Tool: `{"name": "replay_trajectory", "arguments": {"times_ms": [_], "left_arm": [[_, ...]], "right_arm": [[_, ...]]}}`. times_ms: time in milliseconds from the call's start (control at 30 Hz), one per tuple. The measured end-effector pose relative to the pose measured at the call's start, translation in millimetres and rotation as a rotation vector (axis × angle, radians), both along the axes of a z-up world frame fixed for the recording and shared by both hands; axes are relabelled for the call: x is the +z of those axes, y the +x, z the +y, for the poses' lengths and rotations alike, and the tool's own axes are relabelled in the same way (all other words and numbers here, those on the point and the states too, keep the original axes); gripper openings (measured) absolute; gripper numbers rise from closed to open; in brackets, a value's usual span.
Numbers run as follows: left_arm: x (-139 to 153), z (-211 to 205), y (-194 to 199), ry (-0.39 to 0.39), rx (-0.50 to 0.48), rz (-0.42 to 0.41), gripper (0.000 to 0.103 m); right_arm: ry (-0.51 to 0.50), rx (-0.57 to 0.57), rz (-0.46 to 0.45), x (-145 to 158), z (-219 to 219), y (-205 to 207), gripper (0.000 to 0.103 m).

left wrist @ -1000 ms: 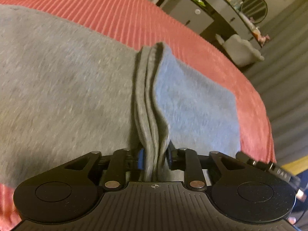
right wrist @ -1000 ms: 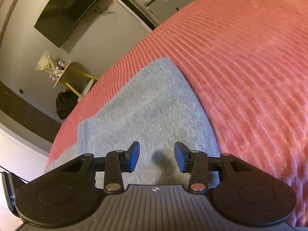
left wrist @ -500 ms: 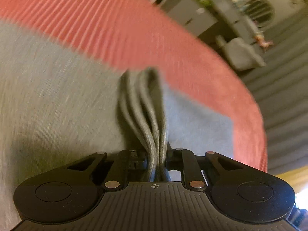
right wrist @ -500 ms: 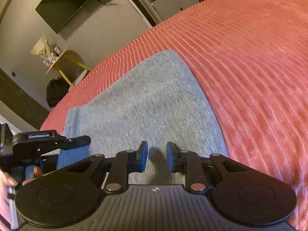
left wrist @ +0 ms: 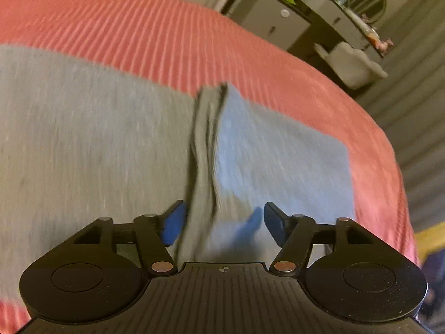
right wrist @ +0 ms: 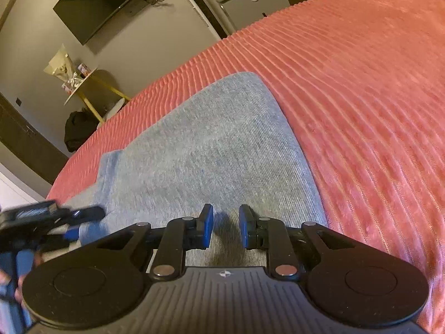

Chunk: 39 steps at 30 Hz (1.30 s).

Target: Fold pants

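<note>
both grippers (left wrist: 222,220) (right wrist: 225,222) gape over flat grey pants (right wrist: 217,150), layered edge ridged.

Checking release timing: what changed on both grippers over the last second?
The left gripper opened and let go of the bunched edge of the grey pants, which now lies loose between its fingers. The right gripper narrowed somewhat but stays open over the pants, gripping nothing. The pants stayed flat on the red bedspread.

No legible text, label, brand or number in either view; small print may sit on the bottles on the dresser (left wrist: 328,2), but blur hides it
</note>
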<state>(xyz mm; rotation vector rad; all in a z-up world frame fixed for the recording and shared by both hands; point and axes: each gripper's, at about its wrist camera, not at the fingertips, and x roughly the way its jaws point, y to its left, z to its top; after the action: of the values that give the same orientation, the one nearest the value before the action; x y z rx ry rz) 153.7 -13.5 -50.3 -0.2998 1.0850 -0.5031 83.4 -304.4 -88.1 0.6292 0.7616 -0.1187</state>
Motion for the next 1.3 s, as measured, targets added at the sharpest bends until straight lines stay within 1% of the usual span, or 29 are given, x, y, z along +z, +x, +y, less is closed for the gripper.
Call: {"name": "replay_trajectory", "arguments": {"times_ms": [67,133,167,233,267,300,333,400,433,467,500,533,600,700,767,833,867,900,933,967,1000,1067,1100,1133,1167,1200,1233,1300], "left_arm": [[-4.6,3.6,-14.2,0.009,-0.019,-0.002,0.075],[-13.4,8.7,-19.5,0.006,-0.023,0.024,0.073],[-14.5,8.9,-19.4,-0.003,-0.012,0.022,0.073],[-13.4,6.5,-16.7,-0.005,-0.021,0.025,0.062],[-14.9,11.7,-21.0,0.001,-0.015,0.028,0.052],[-15.4,11.7,-21.7,0.014,0.0,0.028,0.039],[-17.2,14.5,-20.3,0.022,0.02,0.034,0.033],[-19.8,31.8,-22.3,-0.032,0.068,0.077,0.021],[-20.0,38.1,-22.3,-0.066,0.091,0.096,0.02],[-18.6,46.6,-24.6,-0.098,0.106,0.106,0.018],[-17.3,48.9,-25.3,-0.117,0.111,0.104,0.018],[-15.9,51.7,-27.0,-0.125,0.112,0.099,0.018],[-13.0,60.4,-32.8,-0.13,0.108,0.088,0.018],[-12.3,61.9,-35.6,-0.152,0.11,0.093,0.018],[-13.6,64.0,-33.3,-0.183,0.11,0.113,0.019],[-17.7,62.7,-30.8,-0.185,0.111,0.135,0.025],[-20.8,61.9,-30.2,-0.175,0.108,0.143,0.036],[-23.7,60.8,-29.8,-0.165,0.099,0.157,0.048],[-26.9,59.1,-30.6,-0.164,0.081,0.172,0.052],[-27.9,55.1,-32.3,-0.168,0.069,0.172,0.057],[-26.7,52.7,-34.0,-0.164,0.058,0.156,0.059],[-25.0,47.4,-34.3,-0.149,0.033,0.133,0.059],[-25.3,45.5,-34.4,-0.152,0.029,0.128,0.052],[-25.6,44.7,-34.6,-0.157,0.027,0.124,0.028],[-26.3,44.8,-34.5,-0.153,0.032,0.129,0.016],[-26.9,46.2,-34.1,-0.158,0.043,0.137,0.017],[-27.1,49.8,-34.9,-0.18,0.055,0.144,0.017],[-23.5,54.5,-35.9,-0.234,0.07,0.135,0.016]], "right_arm": [[0.0,0.0,0.002,-0.1,-0.2,0.2,0.02],[-0.006,0.004,0.003,0.8,0.9,0.0,0.021],[-0.01,0.007,0.003,1.4,1.2,0.3,0.021],[-0.016,0.01,0.004,1.8,2.2,0.3,0.021],[-0.018,0.01,0.004,2.0,2.5,0.0,0.021],[-0.021,0.01,0.004,2.4,2.8,0.3,0.021],[-0.024,0.01,0.005,2.7,3.2,0.1,0.021],[-0.028,0.008,0.008,4.2,5.0,-0.4,0.021],[-0.027,0.006,0.01,4.6,5.8,-1.1,0.021],[-0.024,0.007,0.013,5.4,6.4,-1.7,0.024],[-0.01,0.014,0.02,6.6,6.0,-2.8,0.03],[0.015,0.023,0.027,8.3,5.2,-4.8,0.034],[0.087,0.024,0.032,12.7,0.6,-14.8,0.055],[0.209,-0.001,0.057,18.2,-7.9,-35.2,0.066],[0.28,-0.031,0.068,16.8,-12.1,-47.6,0.069],[0.336,-0.037,0.111,9.9,-10.9,-53.0,0.069],[0.352,-0.026,0.13,6.5,-8.8,-52.6,0.069],[0.342,-0.005,0.138,6.0,-5.0,-50.9,0.073],[0.315,0.017,0.143,7.8,0.2,-47.8,0.076],[0.299,0.035,0.145,8.9,4.5,-45.2,0.082],[0.304,0.063,0.15,8.0,8.8,-42.0,0.085],[0.365,0.121,0.169,0.4,15.0,-36.7,0.085],[0.38,0.125,0.183,-3.6,17.2,-34.9,0.085],[0.373,0.12,0.201,-7.5,19.2,-32.5,0.085],[0.356,0.117,0.215,-10.0,20.2,-29.9,0.085],[0.347,0.107,0.221,-11.6,18.8,-27.4,0.085],[0.355,0.086,0.207,-11.1,15.7,-27.9,0.085],[0.387,0.035,0.136,-6.3,6.4,-34.2,0.085]]}}
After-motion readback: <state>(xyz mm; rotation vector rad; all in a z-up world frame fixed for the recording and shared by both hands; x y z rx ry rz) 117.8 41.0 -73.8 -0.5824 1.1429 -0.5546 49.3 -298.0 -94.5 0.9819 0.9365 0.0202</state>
